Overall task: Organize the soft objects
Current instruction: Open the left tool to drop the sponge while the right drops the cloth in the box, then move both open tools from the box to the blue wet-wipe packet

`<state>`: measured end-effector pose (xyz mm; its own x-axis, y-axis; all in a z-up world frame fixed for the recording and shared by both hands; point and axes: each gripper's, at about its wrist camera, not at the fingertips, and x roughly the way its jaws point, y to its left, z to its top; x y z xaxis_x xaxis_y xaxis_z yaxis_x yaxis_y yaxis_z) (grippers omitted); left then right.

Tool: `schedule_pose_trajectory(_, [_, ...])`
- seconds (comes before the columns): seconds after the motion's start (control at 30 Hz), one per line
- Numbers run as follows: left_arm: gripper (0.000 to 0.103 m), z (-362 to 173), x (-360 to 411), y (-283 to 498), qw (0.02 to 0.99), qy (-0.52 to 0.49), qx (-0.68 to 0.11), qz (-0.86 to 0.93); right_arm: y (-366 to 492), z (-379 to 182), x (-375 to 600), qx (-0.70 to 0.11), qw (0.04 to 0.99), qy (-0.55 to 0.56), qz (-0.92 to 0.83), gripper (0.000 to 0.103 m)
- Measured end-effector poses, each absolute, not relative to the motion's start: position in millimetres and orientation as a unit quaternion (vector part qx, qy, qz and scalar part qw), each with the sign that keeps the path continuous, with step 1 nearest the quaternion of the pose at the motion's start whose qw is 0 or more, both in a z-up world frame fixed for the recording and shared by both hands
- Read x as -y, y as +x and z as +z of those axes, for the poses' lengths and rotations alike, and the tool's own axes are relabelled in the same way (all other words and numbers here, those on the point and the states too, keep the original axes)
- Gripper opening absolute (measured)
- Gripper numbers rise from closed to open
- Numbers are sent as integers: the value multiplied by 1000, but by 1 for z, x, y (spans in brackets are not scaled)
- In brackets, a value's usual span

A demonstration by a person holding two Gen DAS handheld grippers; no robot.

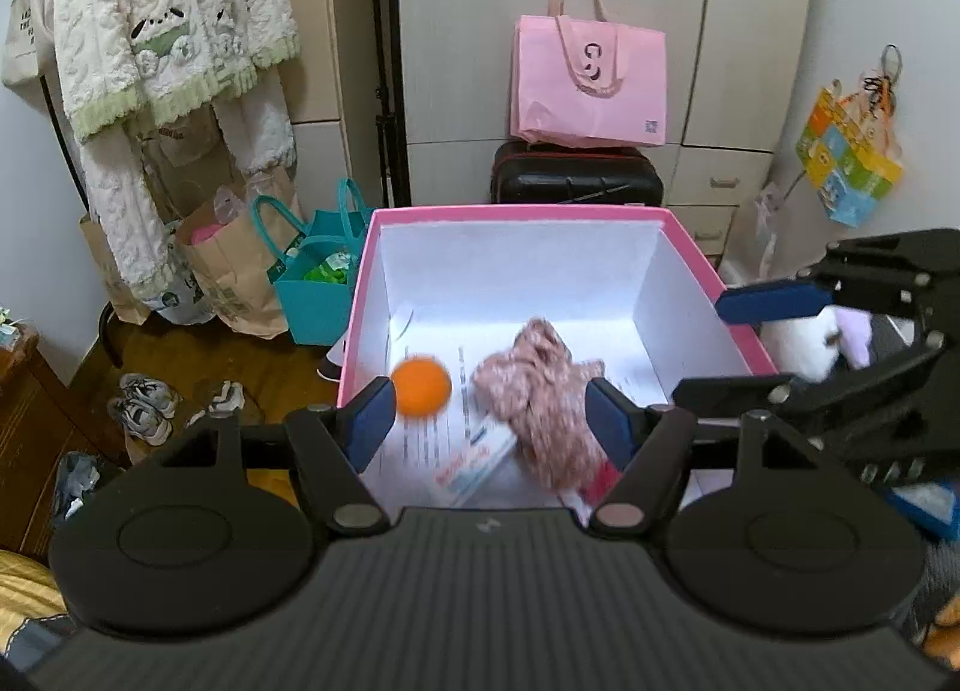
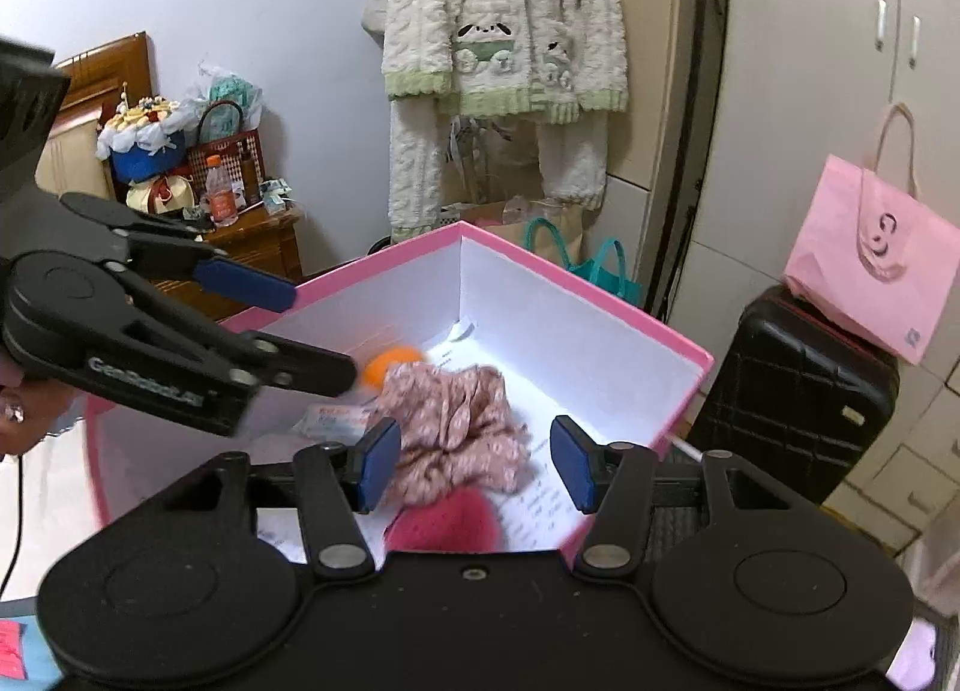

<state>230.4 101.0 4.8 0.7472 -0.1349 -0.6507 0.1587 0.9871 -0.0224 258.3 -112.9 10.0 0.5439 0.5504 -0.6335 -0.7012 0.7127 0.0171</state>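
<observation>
Left wrist view: the left gripper is seen with its blue-padded fingers spread well apart and nothing clamped between them. Just beyond the left pad an orange ball, blurred, is seen inside the pink box, over the printed papers that line the floor of the box. Between the pads, further in, a pink floral scrunchie is found lying on those papers, partly over a small printed packet. At the right edge the right gripper is caught above the box's right rim, fingers parted, nothing gripped. Behind it something white and fluffy is glimpsed; what it is cannot be told.

From the right wrist camera the same is confirmed: the right gripper is held open over the box, pads clear of everything. The scrunchie is seen below and between them, resting in the box, with a magenta fuzzy item beside it at the near wall. The ball is seen beyond it, next to the tip of the left gripper, which is also empty.

Outward, a black suitcase with a pink tote bag on top is seen behind the box, a teal bag to its left on the floor, and cream fleece clothing hung above.
</observation>
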Motion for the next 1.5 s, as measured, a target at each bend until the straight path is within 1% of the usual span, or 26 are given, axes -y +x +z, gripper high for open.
schedule_pose_trajectory(0.07, [73, 7, -101, 216, 937, 30, -338, -83, 248, 12, 118, -312, 871, -118, 359, 62])
schedule_pose_trajectory(0.4, [77, 20, -85, 153, 940, 91, -311, -107, 195, 32, 126, -299, 868, -117, 378, 64])
schedule_pose_trajectory(0.9, [83, 47, -58, 78, 940, 124, -282, -148, 111, 66, 156, -268, 875, -111, 388, 67])
schedule_pose_trajectory(1.03, [86, 52, -47, 59, 938, 135, -273, -165, 91, 71, 169, -258, 875, -109, 395, 68])
schedule_pose_trajectory(1.27, [93, 49, -22, 36, 925, 142, -282, -211, 57, 62, 199, -248, 881, -99, 391, 69])
schedule_pose_trajectory(1.5, [95, 27, 8, 44, 913, 140, -295, -244, 34, 37, 245, -242, 907, -70, 337, 72])
